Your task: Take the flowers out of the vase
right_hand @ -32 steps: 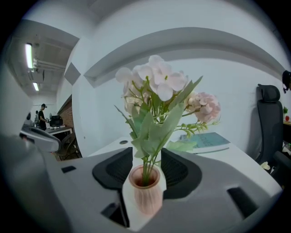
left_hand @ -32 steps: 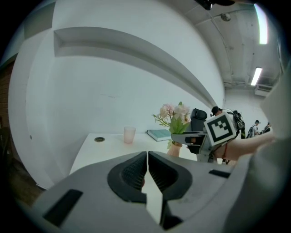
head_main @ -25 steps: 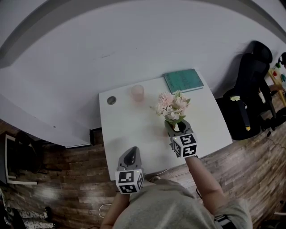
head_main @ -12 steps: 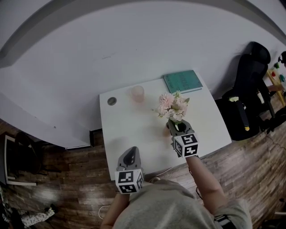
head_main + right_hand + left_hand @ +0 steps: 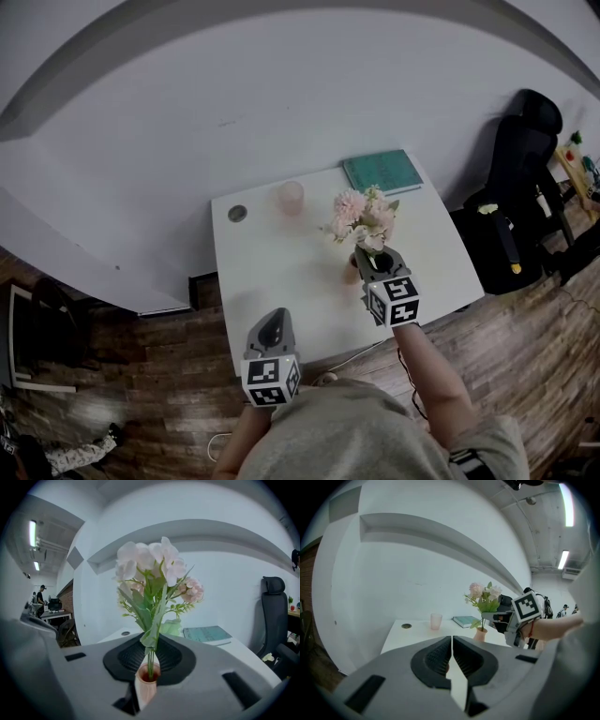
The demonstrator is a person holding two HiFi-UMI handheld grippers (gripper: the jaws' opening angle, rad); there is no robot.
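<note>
While the left hand-held gripper [image 5: 452,654] sits closed, the right [image 5: 150,654] just closed on flowers [image 5: 152,569].

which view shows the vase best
The right gripper view: the vase sits close, bottom centre, its rim and the flowers in it plain to see. The left gripper view shows it small and far, side on. In the head view it barely shows beneath the flowers.

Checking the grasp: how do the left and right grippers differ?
The right gripper has just closed its jaws on the stems of the flowers; the left gripper is shut on nothing. The right gripper reaches over the table; the left gripper hangs back at its edge. Both carry marker cubes.
</note>
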